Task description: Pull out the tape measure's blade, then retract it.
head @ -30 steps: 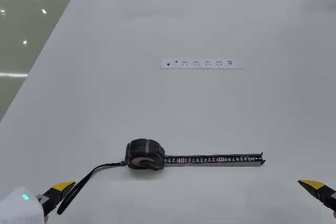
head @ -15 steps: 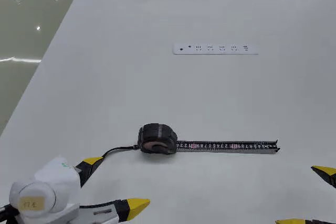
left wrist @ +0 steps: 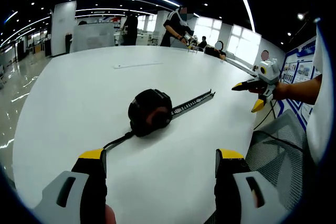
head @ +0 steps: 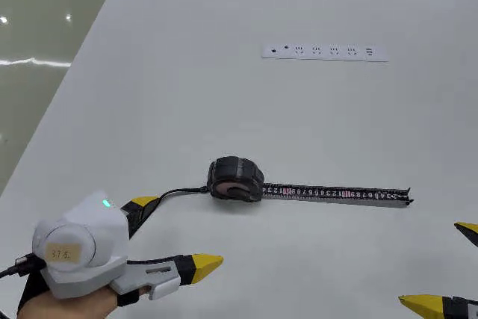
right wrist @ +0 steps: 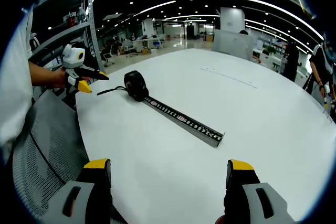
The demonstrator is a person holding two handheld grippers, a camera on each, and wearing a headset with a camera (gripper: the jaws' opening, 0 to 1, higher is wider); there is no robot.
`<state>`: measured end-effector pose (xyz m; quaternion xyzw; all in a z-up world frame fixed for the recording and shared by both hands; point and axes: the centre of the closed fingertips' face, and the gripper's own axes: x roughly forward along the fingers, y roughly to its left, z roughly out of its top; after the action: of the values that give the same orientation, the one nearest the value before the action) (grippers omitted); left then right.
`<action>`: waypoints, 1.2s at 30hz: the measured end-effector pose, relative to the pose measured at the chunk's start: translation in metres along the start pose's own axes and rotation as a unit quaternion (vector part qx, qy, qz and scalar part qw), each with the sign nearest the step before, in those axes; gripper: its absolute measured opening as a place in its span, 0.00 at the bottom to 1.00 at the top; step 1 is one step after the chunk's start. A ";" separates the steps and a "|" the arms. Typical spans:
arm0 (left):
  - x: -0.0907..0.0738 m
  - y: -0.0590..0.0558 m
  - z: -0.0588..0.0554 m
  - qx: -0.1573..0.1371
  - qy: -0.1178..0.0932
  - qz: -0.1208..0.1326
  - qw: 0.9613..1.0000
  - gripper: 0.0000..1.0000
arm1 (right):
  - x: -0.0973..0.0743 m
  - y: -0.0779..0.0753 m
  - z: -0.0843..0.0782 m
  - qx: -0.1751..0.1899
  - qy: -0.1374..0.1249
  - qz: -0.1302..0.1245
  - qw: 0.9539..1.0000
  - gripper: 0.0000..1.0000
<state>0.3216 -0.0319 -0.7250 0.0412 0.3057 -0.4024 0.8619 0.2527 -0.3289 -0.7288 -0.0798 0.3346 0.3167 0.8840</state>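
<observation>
A black tape measure (head: 235, 179) lies on the white table (head: 224, 95), its blade (head: 336, 194) pulled out to the right and lying flat. A black wrist strap (head: 175, 193) trails from its left side. My left gripper (head: 173, 234) stands open at the front left, short of the case, with the strap end by its upper finger. In the left gripper view the tape measure (left wrist: 150, 112) lies ahead of my open gripper (left wrist: 160, 158). My right gripper (head: 448, 267) is open at the front right, nearer than the blade tip. The right gripper view shows the blade (right wrist: 184, 120) ahead of my gripper (right wrist: 169, 169).
A white power strip (head: 325, 52) lies flat farther back on the table. The table's left edge (head: 67, 87) drops to a shiny floor. Several people stand beyond the table's far side in the left gripper view.
My left gripper has come up and forward into view, now beside the strap. The right gripper's yellow tips show at the lower right. The head camera has tilted; the tape measure lies unmoved.
</observation>
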 end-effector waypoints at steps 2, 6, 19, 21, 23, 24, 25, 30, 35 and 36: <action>0.002 -0.001 0.002 0.000 -0.001 0.000 1.000 0.82 | 0.001 0.000 0.001 -0.001 -0.001 0.001 1.000 0.90; 0.007 0.000 0.007 0.000 -0.004 0.000 1.000 0.82 | 0.003 0.000 0.004 -0.003 -0.002 0.003 1.000 0.90; 0.016 0.001 0.010 0.003 -0.004 -0.003 1.000 0.82 | 0.006 -0.002 0.004 -0.003 -0.004 0.003 1.000 0.90; 0.019 0.000 0.010 0.005 -0.004 -0.004 1.000 0.82 | 0.006 -0.003 0.004 -0.003 -0.004 0.001 1.000 0.90; 0.023 -0.001 0.012 0.002 -0.006 -0.006 1.000 0.82 | 0.006 -0.004 0.004 -0.002 -0.003 0.001 1.000 0.90; 0.024 -0.002 0.012 0.001 -0.007 -0.006 1.000 0.82 | 0.007 -0.004 0.004 -0.003 -0.003 0.001 1.000 0.90; 0.028 -0.003 0.012 0.001 -0.005 -0.007 1.000 0.82 | 0.007 -0.006 0.005 -0.002 -0.005 0.000 1.000 0.90; 0.039 -0.007 0.016 0.007 -0.003 -0.011 1.000 0.82 | 0.009 -0.009 0.007 -0.002 -0.008 -0.002 1.000 0.89; 0.047 -0.004 0.019 0.005 -0.001 -0.010 1.000 0.81 | 0.012 -0.011 0.008 -0.001 -0.010 -0.002 1.000 0.89; 0.049 -0.003 0.019 0.005 -0.001 -0.010 1.000 0.82 | 0.013 -0.012 0.008 0.000 -0.010 -0.003 1.000 0.89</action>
<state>0.3532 -0.0728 -0.7364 0.0417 0.3035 -0.4126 0.8579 0.2717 -0.3288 -0.7313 -0.0779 0.3252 0.3153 0.8881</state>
